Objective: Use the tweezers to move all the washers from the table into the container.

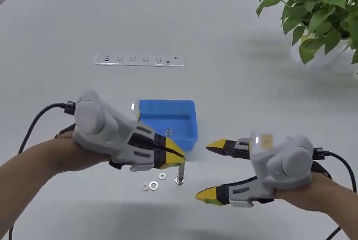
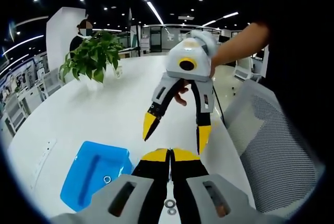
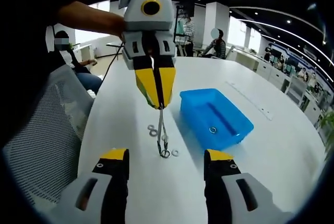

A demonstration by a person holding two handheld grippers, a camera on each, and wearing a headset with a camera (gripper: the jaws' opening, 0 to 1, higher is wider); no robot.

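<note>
So on the left, the left gripper is clamped tight on the tweezers, which point down at the table. Their tips sit right on one washer; can't tell if it's actually pinched. Three more washers lie just beside it. Right behind them is the blue container with a single washer already in it. Over on the right, the right gripper hovers with its jaws spread wide, nothing in them. A plant sits at the far right.
</note>
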